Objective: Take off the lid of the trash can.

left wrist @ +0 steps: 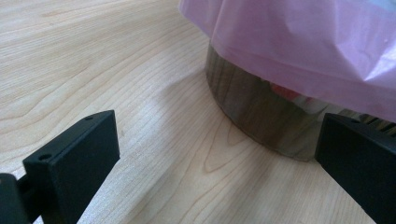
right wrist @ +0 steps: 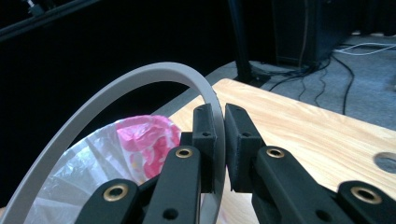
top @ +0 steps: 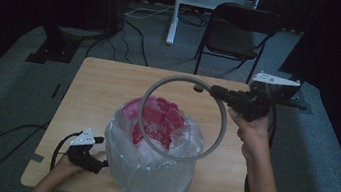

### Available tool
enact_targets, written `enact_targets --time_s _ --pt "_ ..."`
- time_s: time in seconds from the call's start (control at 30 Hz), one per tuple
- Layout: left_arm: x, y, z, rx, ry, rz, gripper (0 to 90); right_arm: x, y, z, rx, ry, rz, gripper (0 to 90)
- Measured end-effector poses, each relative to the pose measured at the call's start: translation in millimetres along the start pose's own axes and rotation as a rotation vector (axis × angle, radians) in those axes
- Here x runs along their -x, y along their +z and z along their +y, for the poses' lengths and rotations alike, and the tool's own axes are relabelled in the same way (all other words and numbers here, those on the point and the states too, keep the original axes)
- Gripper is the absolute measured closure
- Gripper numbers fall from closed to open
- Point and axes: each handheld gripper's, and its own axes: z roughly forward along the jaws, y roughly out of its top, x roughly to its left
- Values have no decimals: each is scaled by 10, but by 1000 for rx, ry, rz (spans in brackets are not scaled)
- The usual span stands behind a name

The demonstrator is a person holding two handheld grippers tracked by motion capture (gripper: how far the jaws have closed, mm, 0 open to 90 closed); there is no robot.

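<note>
A round bin (top: pixel 156 180) lined with a translucent plastic bag stands at the table's front middle, with crumpled pink-red plastic (top: pixel 160 117) inside it. My right gripper (top: pixel 216 90) is shut on a thin grey ring (top: pixel 142 109) and holds it tilted above the bin's mouth. In the right gripper view the ring (right wrist: pixel 140 77) arcs left from the shut gripper (right wrist: pixel 220 135) over the bag (right wrist: pixel 144 133). My left gripper (top: pixel 101 164) rests low at the bin's left side. It is open (left wrist: pixel 215 163) and empty, facing the bin's shiny base (left wrist: pixel 252 107) under the draped bag (left wrist: pixel 299 42).
The wooden table (top: pixel 103 91) has bare room at the left and back, and a small round hole (top: pixel 199 87) near its back edge. A black folding chair (top: pixel 235 32) and a white stand (top: pixel 175 11) are behind it. Cables run over the carpet.
</note>
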Motion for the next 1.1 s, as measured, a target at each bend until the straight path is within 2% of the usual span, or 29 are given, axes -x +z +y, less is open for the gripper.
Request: enact_targets --time_s 0.37,0.53,0.6,0.63,0.77,0.93,1.1 --pt "-7 -12 -9 -4 -4 5 0 354 -497 -51 57 67 -120 839" --pt "10 -26 -17 -6 -4 4 0 558 -722 -156 66 105 -168 838" --pt "18 -34 -18 -10 -2 3 0 596 -763 -181 60 109 -179 838" --pt "18 -36 -20 -11 -2 2 0 666 -852 -231 62 125 -199 838" --pt "11 -44 -37 -18 -10 7 0 794 -1016 -340 73 158 -227 838" --pt "17 -66 -48 -20 -10 9 0 920 -1090 -502 64 185 -255 838" --pt "13 -65 -66 -24 -16 9 0 1038 -1060 -689 36 215 -270 839"
